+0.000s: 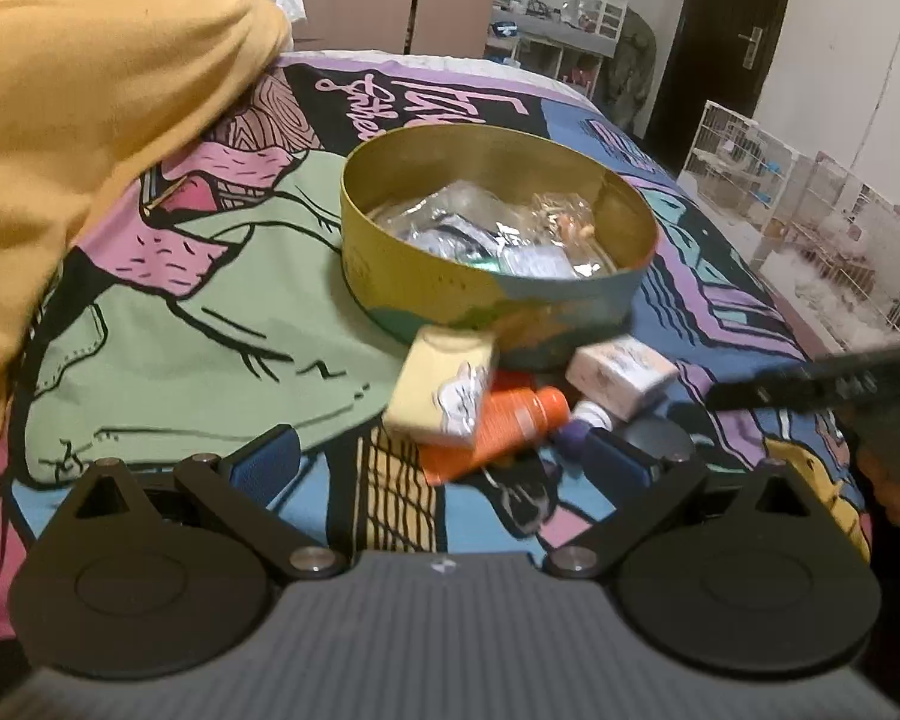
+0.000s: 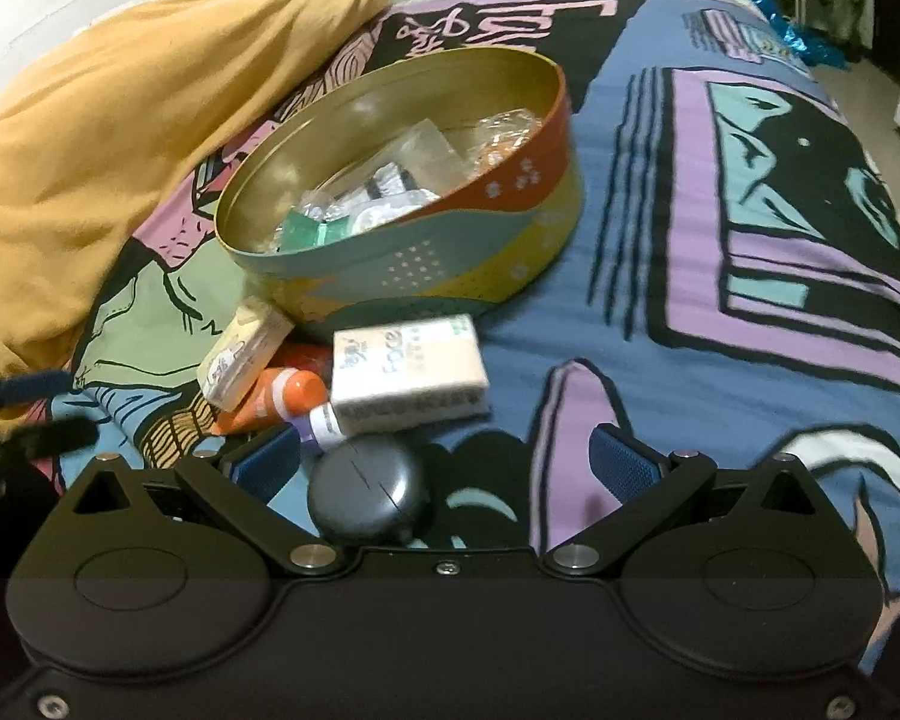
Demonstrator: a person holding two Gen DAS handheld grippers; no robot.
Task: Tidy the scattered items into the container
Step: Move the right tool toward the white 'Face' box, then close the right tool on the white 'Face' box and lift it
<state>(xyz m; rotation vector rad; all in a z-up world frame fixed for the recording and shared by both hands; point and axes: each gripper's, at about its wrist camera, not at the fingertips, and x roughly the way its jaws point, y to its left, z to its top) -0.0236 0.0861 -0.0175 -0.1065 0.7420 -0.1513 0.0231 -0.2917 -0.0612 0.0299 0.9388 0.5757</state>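
Five loose items left on patterned bedspread [image 2: 720, 312], clustered touching near wall of round gold-lined metal tin [image 2: 402, 240]: pale yellow tissue pack [image 1: 441, 384], white-pink tissue pack [image 2: 408, 372], orange plastic tube [image 1: 498, 426], small purple-capped white bottle [image 2: 324, 426], dark round compact case [image 2: 369, 498]. Tin already holds several clear-wrapped packets; judged roughly half done. Left gripper [image 1: 444, 468] spread apart, empty, facing pile. Right gripper [image 2: 444, 468] spread apart, empty, compact case between its fingers. Yellow blanket [image 1: 90, 120] bunched beside tin.
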